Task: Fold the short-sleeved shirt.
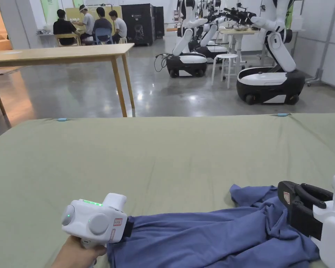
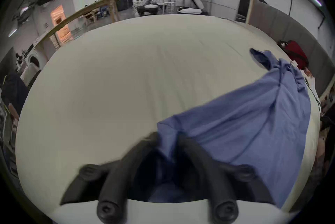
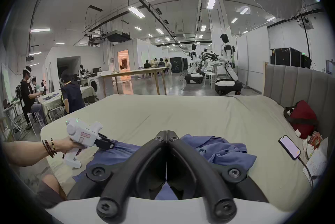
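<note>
A blue short-sleeved shirt (image 1: 205, 237) lies crumpled along the near edge of a bed with an olive sheet (image 1: 163, 157). My left gripper (image 1: 130, 226), held in a hand, is at the shirt's left end. In the left gripper view its jaws (image 2: 169, 138) are closed on a fold of the shirt (image 2: 244, 128), which stretches away to the right. The right gripper view shows this left gripper (image 3: 108, 145) pinching the shirt's edge. My right gripper (image 1: 283, 192) hovers over the shirt's bunched right part (image 3: 223, 151). Its jaws (image 3: 166, 132) meet at the tips with no cloth seen between them.
A phone (image 3: 289, 147) on a cable, papers and a red bag (image 3: 302, 117) lie at the bed's right side by a grey headboard (image 3: 290, 79). Beyond the bed stand a wooden table (image 1: 58, 54), white wheeled robots (image 1: 268, 80) and seated people.
</note>
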The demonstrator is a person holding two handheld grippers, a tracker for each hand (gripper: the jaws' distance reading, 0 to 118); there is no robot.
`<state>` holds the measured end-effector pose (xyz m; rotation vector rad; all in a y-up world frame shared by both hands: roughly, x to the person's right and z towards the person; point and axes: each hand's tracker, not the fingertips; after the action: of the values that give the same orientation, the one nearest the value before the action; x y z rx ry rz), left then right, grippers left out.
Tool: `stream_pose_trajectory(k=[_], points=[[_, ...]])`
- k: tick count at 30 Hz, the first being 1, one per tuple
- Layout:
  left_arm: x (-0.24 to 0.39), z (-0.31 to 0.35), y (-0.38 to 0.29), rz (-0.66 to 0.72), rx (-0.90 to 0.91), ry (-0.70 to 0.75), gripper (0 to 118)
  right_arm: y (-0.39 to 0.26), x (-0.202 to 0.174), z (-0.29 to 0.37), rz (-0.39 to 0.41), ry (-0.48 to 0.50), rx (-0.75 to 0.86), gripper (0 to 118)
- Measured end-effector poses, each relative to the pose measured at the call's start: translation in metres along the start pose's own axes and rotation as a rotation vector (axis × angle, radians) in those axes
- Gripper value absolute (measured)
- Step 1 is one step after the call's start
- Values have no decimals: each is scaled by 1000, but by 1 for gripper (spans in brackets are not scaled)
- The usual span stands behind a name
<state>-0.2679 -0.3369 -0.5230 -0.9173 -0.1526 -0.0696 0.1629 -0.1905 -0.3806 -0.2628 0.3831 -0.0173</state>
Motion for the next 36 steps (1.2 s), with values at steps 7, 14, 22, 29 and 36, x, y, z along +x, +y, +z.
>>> stream_pose_trajectory(k=[7,14,22,29,36], points=[[3,24,5,72,61,-96,3,6,64,-13,-39,-99,-47,1],[14,42,20,72,173,-113,3,-35,202,-67,-207,-234,-318,118],[40,51,19,68,168,-110,3,-81,259,-118,-244,-354,-520,118],[44,48,21,49,143,-95,3,-103,230,-152,-208,-224,-604,48],[39,50,21,58,152,-89,3,-94,214,-123,-135,-233,-414,8]])
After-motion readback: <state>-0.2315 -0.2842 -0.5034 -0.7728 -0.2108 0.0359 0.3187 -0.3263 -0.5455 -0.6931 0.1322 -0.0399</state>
